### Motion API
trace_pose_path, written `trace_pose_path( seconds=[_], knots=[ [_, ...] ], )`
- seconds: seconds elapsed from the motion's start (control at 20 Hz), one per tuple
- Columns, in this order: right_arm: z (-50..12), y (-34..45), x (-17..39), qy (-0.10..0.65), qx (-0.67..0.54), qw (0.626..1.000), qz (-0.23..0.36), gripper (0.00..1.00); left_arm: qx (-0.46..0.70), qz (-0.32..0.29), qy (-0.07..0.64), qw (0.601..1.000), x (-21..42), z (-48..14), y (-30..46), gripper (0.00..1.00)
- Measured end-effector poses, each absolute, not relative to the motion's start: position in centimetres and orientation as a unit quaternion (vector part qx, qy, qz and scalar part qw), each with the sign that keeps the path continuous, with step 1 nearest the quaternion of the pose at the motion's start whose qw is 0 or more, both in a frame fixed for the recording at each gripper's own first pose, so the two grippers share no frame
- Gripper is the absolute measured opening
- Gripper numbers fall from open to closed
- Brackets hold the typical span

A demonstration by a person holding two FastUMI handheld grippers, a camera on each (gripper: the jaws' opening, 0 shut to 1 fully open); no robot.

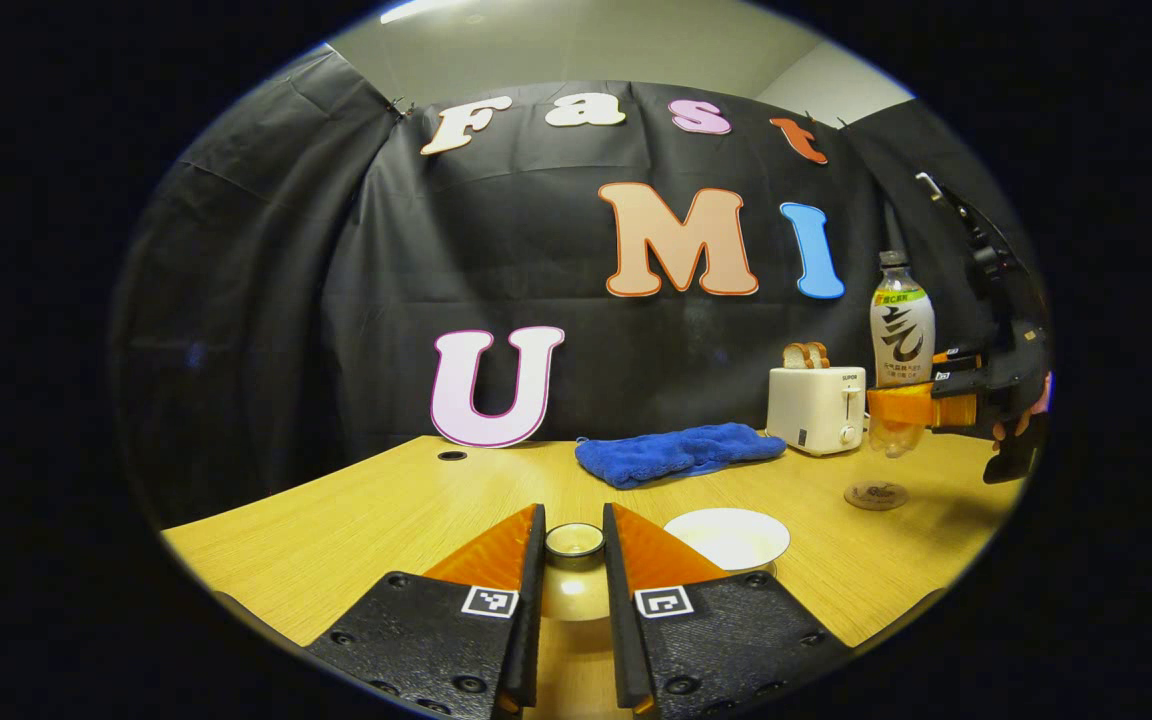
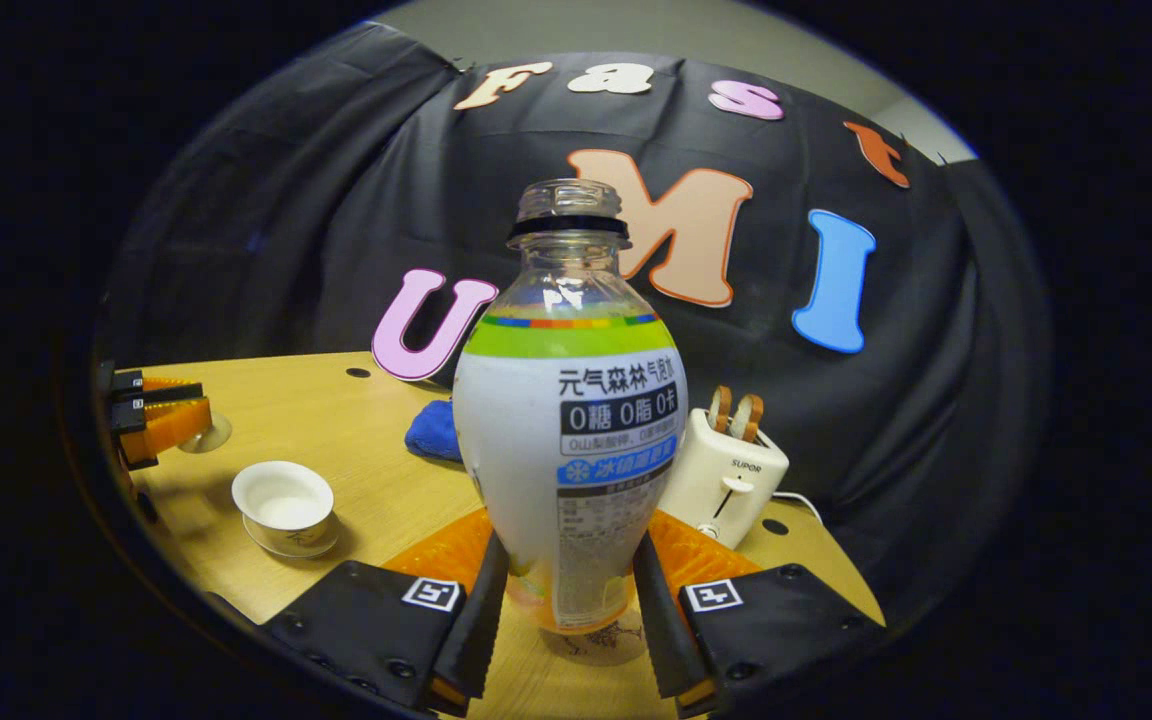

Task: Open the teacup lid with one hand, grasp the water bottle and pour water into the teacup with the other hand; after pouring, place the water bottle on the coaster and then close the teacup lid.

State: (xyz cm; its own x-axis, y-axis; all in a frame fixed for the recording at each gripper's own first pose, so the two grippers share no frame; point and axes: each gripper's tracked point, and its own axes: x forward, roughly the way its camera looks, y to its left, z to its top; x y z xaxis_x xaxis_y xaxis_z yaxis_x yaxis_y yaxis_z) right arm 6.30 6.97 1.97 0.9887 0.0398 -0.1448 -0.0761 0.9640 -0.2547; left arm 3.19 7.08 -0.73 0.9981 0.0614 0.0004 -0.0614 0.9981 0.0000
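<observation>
My left gripper (image 1: 573,515) is shut on the beige teacup lid (image 1: 572,588), gripping it by its knob and holding it off the table. To its right the white teacup (image 1: 726,538) stands uncovered. In the right gripper view the same teacup (image 2: 284,505) sits on its saucer at the left, with the left gripper (image 2: 161,415) and lid (image 2: 204,432) beyond it. My right gripper (image 2: 571,545) is shut on the upright, uncapped water bottle (image 2: 566,430). The bottle (image 1: 902,325) hangs just above the round coaster (image 1: 876,494), which also appears under the bottle's base (image 2: 601,640).
A white toaster (image 1: 816,408) with bread slices stands at the back right, close behind the bottle. A folded blue towel (image 1: 676,452) lies at the back middle of the wooden table (image 1: 356,520). A hand holds the right gripper (image 1: 976,395) near the table's right edge.
</observation>
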Motion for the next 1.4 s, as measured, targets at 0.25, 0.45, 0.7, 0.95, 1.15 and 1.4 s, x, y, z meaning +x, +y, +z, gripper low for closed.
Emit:
trace_pose_path(
  seconds=[0.25, 0.45, 0.7, 0.95, 1.15, 1.4],
  knots=[
    [-1.3, 3.5, 7.9, 0.09, -0.073, 0.993, 0.026, 0.66, 0.001, 0.032, 0.0, 0.999, 3.2, -0.7, 7.1, 0.28],
    [-3.2, 2.2, 8.4, 0.107, -0.05, 0.993, 0.019, 0.68, 0.001, 0.032, 0.0, 0.999, 3.2, -0.8, 7.2, 0.28],
    [-5.0, 1.6, 9.1, 0.123, -0.05, 0.991, 0.017, 0.7, 0.001, 0.033, 0.0, 0.999, 3.2, -0.7, 7.2, 0.28],
    [-6.1, 1.2, 9.4, 0.132, -0.064, 0.989, 0.013, 0.67, 0.001, 0.033, 0.0, 0.999, 3.2, -0.8, 7.2, 0.28],
    [-6.2, 1.1, 9.3, 0.131, -0.064, 0.989, 0.013, 0.75, 0.0, 0.033, 0.0, 0.999, 3.2, -0.7, 7.1, 0.28],
    [-6.3, 1.0, 9.1, 0.128, -0.067, 0.989, 0.014, 0.78, 0.0, 0.033, 0.0, 0.999, 3.2, -0.8, 7.2, 0.28]
  ],
)
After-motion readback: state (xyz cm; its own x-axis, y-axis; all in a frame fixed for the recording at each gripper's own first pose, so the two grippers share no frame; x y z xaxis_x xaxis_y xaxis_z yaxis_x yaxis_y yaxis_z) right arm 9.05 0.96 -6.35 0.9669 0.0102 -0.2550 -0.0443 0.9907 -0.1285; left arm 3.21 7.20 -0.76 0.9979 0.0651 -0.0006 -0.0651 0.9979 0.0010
